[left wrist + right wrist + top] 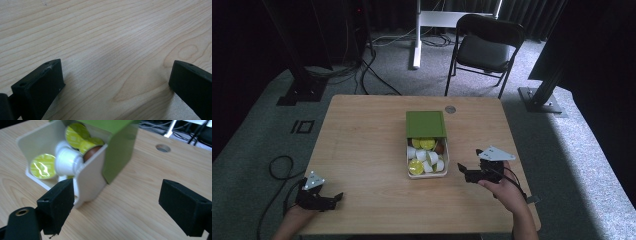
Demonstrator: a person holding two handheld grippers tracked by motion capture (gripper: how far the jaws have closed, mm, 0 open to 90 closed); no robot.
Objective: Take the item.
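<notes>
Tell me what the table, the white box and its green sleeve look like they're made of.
Table: wood or wood-look laminate, matte, with visible grain lines. White box: probably thin plastic or coated card, smooth, with rounded corners. Green sleeve: likely matte cardboard, flat and sharply folded.

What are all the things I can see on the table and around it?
Table: one, light wood, centre.
Box: one, white, mid-table, open at near end.
Sleeve: one, green, over the box's far end.
Capsules: several, white with yellow-green lids, plus a brown one, inside the box.
Table hole: one, grey, far edge.
Chair: one, black, beyond the table.
Left hand-held gripper: black, open, near-left corner.
Right hand-held gripper: black, open, right of the box.
</notes>
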